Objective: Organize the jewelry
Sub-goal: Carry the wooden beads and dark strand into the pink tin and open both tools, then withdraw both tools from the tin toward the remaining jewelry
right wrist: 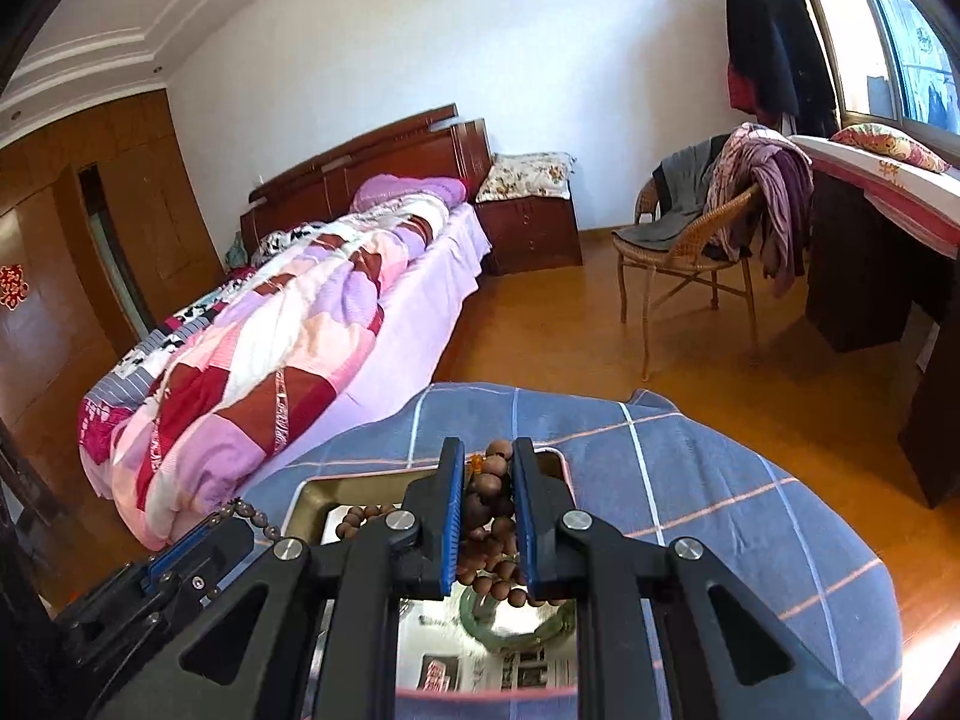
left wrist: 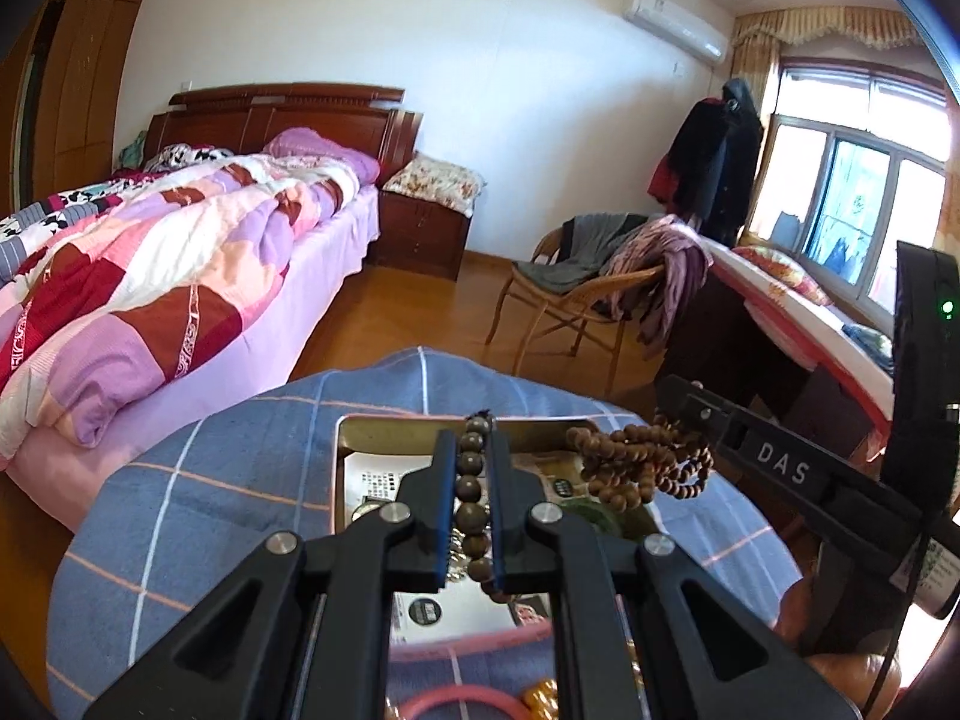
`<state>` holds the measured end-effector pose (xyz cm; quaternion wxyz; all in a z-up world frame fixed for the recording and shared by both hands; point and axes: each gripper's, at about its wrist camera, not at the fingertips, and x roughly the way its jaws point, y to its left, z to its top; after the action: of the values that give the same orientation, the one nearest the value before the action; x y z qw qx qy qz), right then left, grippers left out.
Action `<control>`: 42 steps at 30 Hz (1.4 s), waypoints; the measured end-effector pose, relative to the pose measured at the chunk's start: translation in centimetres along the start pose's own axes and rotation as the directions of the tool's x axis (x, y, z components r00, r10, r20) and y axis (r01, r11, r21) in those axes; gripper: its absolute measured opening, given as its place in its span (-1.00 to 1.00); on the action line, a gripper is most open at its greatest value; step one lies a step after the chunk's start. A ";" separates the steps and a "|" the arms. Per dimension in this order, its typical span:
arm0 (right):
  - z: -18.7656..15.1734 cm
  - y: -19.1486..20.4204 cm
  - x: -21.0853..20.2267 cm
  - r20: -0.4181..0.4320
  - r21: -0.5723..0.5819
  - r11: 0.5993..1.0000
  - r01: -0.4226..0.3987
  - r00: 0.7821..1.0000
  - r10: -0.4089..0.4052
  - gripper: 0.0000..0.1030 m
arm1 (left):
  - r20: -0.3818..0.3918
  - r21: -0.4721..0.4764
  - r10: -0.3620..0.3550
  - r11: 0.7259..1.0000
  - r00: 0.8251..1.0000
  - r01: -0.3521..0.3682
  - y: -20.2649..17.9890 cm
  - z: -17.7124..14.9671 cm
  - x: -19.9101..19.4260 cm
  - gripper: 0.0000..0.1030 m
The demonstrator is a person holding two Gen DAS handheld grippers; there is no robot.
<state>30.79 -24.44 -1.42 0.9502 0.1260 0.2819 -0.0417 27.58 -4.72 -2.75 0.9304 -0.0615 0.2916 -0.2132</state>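
My left gripper (left wrist: 470, 450) is shut on a dark bead bracelet (left wrist: 469, 489), held above a shallow metal tray (left wrist: 384, 426) on a blue checked cloth. My right gripper (right wrist: 487, 462) is shut on a bunch of brown wooden prayer beads (right wrist: 489, 516), which also shows in the left wrist view (left wrist: 642, 462), hanging at the tray's right side. A green jade bangle (right wrist: 516, 615) lies in the tray under the right gripper. The left gripper and its dark beads (right wrist: 252, 519) appear at lower left in the right wrist view.
A pink bangle (left wrist: 462, 705) and an amber piece (left wrist: 543, 693) lie on the blue cloth (left wrist: 198, 480) in front of the tray. A bed (left wrist: 150, 276) is at left, a wicker chair (left wrist: 576, 294) with clothes and a desk (right wrist: 870, 240) at right.
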 end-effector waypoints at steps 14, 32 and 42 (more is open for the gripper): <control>-1.1 -0.7 6.1 -0.123 0.004 1.000 -0.008 0.992 0.008 -0.68 | -0.130 0.046 0.082 0.996 0.988 -0.076 -0.5 -1.1 5.2 -0.80; -2.1 -1.6 -0.8 -0.039 0.052 0.998 0.030 0.999 -0.028 0.47 | -0.107 0.049 0.221 0.975 0.969 -0.217 -0.5 -1.1 2.3 0.76; -7.0 -3.7 -6.6 -0.073 0.093 0.992 0.083 0.994 -0.077 0.47 | -0.104 0.021 0.241 0.971 0.965 -0.240 1.8 -4.3 -3.2 0.89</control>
<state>21.05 -26.12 -4.32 0.9303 0.1616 0.3171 -0.0889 23.42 -1.70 -5.03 0.9330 -0.0104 0.3446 -0.1029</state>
